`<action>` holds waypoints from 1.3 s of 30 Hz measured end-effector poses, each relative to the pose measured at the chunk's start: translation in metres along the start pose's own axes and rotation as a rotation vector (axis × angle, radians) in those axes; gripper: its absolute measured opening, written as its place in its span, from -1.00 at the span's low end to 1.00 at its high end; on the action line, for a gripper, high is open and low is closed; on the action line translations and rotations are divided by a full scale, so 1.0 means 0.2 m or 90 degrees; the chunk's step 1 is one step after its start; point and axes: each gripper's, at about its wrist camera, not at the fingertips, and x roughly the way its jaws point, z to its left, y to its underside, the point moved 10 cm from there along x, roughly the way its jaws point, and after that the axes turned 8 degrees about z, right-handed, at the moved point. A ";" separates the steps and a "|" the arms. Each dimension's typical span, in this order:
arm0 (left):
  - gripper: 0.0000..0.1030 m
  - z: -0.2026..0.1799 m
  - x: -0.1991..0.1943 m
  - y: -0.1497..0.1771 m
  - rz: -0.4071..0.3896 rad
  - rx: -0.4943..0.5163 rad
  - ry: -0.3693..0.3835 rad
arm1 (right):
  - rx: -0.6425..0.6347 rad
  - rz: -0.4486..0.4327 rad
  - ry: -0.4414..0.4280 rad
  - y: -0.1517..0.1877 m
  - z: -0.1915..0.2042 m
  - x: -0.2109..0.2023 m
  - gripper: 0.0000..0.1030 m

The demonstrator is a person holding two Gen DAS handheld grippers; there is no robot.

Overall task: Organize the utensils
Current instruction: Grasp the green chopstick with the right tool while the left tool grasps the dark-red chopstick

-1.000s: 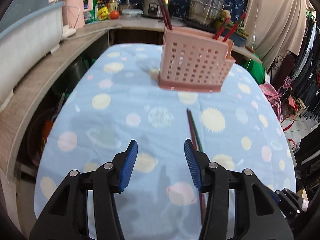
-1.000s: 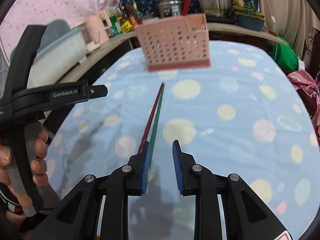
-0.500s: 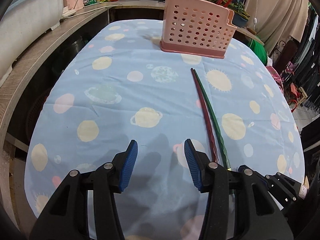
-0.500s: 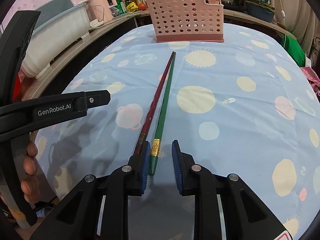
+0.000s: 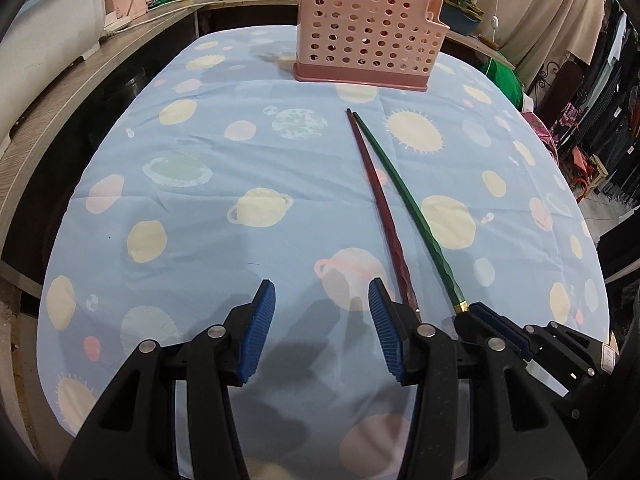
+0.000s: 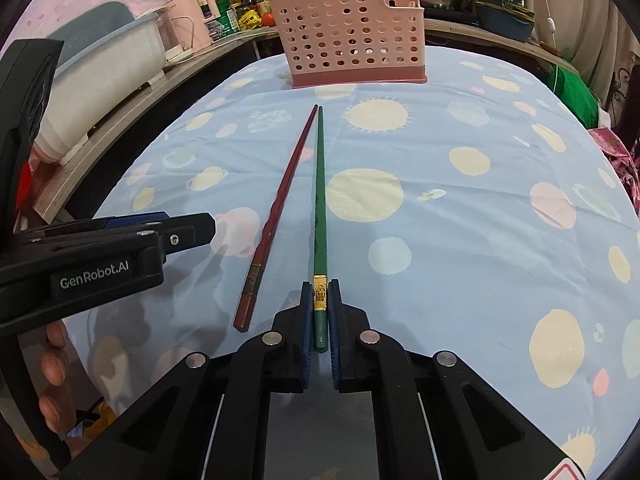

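Green chopstick [image 6: 319, 208] lies mid-bench, its butt pinched by the right hand-held gripper [image 6: 320, 322] (end grip, ready to tip into the basket [image 6: 348, 42] at the far edge); left hand-held gripper [image 5: 322, 330] gapes empty beside the red one [image 6: 280, 216].

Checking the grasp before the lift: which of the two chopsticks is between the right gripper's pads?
The green chopstick: its gold-banded end sits between the right gripper pads. The red chopstick lies free on the cloth to its left.
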 end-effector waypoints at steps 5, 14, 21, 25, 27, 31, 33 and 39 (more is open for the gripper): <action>-0.10 -0.04 0.01 0.02 0.007 0.013 0.005 | 0.015 -0.004 0.004 0.00 -0.04 -0.01 -0.87; 0.02 -0.11 0.02 0.03 0.012 0.035 0.007 | 0.040 -0.009 0.007 0.01 -0.12 -0.03 -0.87; 0.12 -0.14 0.03 0.03 0.017 0.042 0.004 | 0.053 -0.012 0.008 0.02 -0.16 -0.04 -0.87; 0.25 -0.16 0.04 0.04 0.019 0.045 0.005 | 0.062 -0.014 0.010 0.02 -0.18 -0.05 -0.87; 0.31 -0.17 0.04 0.05 0.021 0.047 0.007 | 0.066 -0.015 0.010 0.03 -0.19 -0.05 -0.87; 0.38 -0.20 0.06 0.07 0.028 0.051 0.013 | 0.072 -0.016 0.008 0.04 -0.21 -0.06 -0.87; 0.41 -0.21 0.07 0.08 0.034 0.050 0.017 | 0.074 -0.017 0.007 0.04 -0.21 -0.06 -0.87; 0.42 -0.22 0.09 0.09 0.034 0.059 0.006 | 0.074 -0.017 0.007 0.05 -0.22 -0.06 -0.87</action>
